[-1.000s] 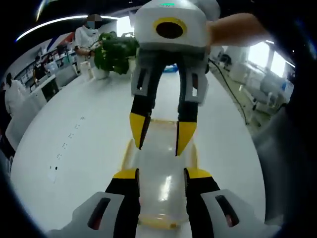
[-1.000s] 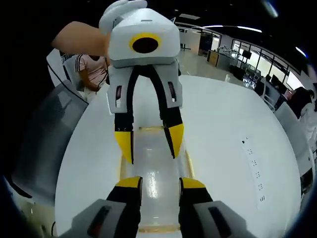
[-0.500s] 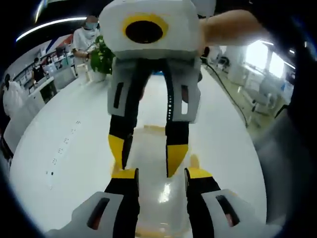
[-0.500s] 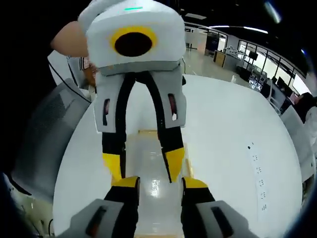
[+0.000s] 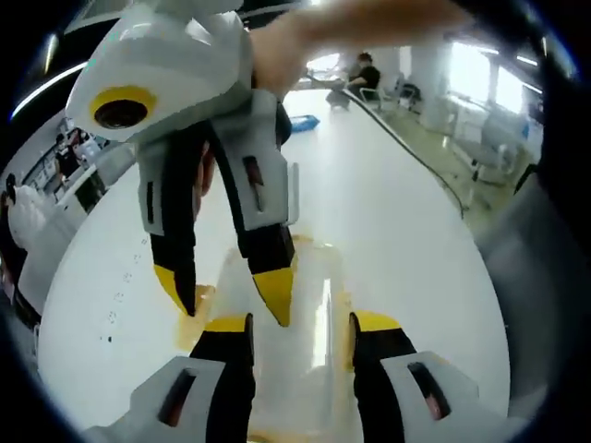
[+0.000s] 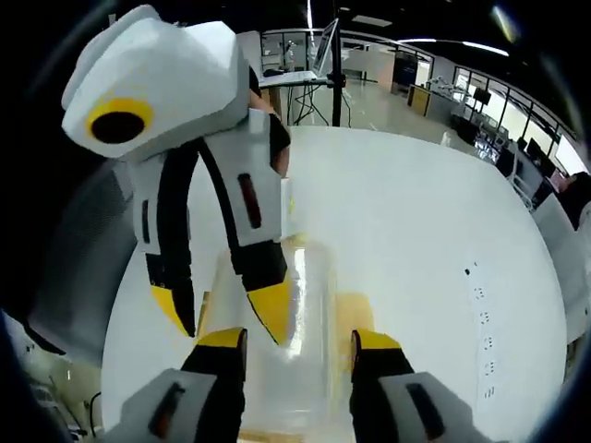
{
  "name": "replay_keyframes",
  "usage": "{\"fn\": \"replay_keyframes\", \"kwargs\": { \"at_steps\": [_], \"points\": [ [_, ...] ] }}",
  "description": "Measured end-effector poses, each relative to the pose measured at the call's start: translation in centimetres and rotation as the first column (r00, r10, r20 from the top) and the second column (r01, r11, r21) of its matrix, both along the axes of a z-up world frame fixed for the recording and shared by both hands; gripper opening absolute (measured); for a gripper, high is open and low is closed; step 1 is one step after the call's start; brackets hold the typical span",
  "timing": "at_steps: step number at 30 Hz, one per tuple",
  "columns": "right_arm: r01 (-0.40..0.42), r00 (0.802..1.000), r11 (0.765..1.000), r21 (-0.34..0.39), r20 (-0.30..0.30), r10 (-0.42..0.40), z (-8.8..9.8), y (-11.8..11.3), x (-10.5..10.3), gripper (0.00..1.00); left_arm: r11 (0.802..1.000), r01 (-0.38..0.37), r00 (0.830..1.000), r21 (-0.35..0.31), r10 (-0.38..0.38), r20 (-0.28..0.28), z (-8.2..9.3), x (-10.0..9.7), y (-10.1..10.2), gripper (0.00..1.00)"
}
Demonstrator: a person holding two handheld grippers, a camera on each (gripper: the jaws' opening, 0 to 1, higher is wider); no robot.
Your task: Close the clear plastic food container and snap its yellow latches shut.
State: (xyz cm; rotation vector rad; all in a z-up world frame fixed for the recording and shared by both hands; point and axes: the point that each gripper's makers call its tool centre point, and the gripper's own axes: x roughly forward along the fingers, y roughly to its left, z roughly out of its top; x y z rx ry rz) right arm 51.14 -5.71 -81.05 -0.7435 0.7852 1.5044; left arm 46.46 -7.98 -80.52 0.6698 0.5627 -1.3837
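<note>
Here, left gripper (image 5: 300, 325) and right gripper (image 6: 300, 340), fingers spread wide, met over container (image 5: 309, 305) on surface (image 5: 388, 221), apparently pressing lid shut.

Bright window glare is seen beyond the white table (image 5: 397, 212). Ceiling light is mirrored on it; edges are bent and blurred.

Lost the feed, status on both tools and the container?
Left tool open, right tool open, both over the clear container. Yellow latch visible at its side; latched or not, cannot tell. Nothing obstructing.
</note>
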Motion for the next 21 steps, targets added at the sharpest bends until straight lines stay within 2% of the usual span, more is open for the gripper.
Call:
{"fn": "replay_keyframes", "kwargs": {
  "at_steps": [3,6,7,8,9,10,12,14,18,21],
  "points": [
    [0.015,0.999,1.0,-0.02,-0.04,-0.015,-0.4,-0.3,0.0,0.48,1.0,-0.019,1.0,-0.01,0.019,0.002,0.1,0.2,0.0,0.44],
    [0.003,0.998,1.0,-0.03,-0.065,-0.005,-0.7,-0.3,-0.2,0.48,1.0,-0.018,0.999,0.003,0.018,0.034,0.1,0.0,0.1,0.46],
    [-0.01,0.997,0.999,-0.042,-0.078,0.007,-0.8,-0.4,-0.5,0.47,0.999,-0.018,0.998,0.044,0.015,0.061,-0.3,0.0,0.4,0.46],
    [-0.005,0.995,0.999,-0.034,-0.103,0.002,-0.7,-0.3,-0.6,0.47,0.991,-0.018,0.993,0.13,0.003,0.114,-1.2,-0.1,1.2,0.46],
    [-0.012,0.995,0.999,-0.042,-0.098,0.007,-0.8,-0.3,-0.6,0.47,0.988,-0.005,0.989,0.156,-0.018,0.146,-1.6,-0.3,1.3,0.47],
    [-0.02,0.995,0.999,-0.039,-0.102,0.016,-0.8,-0.2,-0.6,0.48,0.992,-0.001,0.979,0.126,-0.025,0.204,-1.6,-0.5,0.6,0.48],
    [-0.032,0.993,0.998,-0.045,-0.114,0.027,-0.9,-0.1,-0.6,0.48,0.99,-0.024,0.972,0.139,-0.009,0.233,-1.9,-0.7,0.6,0.51],
    [-0.053,0.99,0.996,-0.069,-0.134,0.044,-1.0,0.0,-0.7,0.48,0.985,-0.03,0.944,0.171,-0.028,0.328,-2.0,-0.1,0.7,0.48],
    [-0.078,0.986,0.991,-0.107,-0.155,0.061,-1.1,0.0,-0.7,0.48,0.985,-0.039,0.942,0.169,-0.02,0.335,-2.2,-0.2,0.5,0.47],
    [-0.117,0.981,0.982,-0.149,-0.168,0.092,-1.2,-0.2,-0.7,0.46,0.989,-0.036,0.942,0.144,-0.015,0.336,-2.1,-0.1,0.6,0.46]
  ]
}}
